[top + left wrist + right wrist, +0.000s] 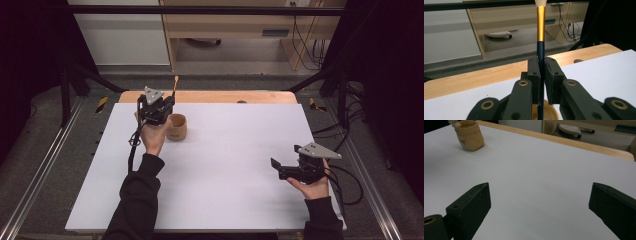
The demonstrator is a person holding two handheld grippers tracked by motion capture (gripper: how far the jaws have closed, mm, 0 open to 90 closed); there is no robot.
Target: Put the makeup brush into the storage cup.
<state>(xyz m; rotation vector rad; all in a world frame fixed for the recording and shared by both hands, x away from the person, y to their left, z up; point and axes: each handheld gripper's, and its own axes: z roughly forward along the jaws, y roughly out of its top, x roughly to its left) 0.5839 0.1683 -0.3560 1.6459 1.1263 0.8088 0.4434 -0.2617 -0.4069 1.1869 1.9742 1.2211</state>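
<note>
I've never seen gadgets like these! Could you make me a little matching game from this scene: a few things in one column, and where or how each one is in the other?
Things:
1. brush
2. cup
3. left gripper
4. right gripper

States:
A. jaws wide apart, nothing between them
B. stands on the white table top beside the person's left hand
C. held upright, bristles up
D. jaws closed on a dark handle

Pairs: 1-C, 2-B, 3-D, 4-A

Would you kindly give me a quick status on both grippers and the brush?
Left gripper shut on brush, upright above wooden cup. Right gripper open, empty, over white sheet. Nothing in the way.
</note>
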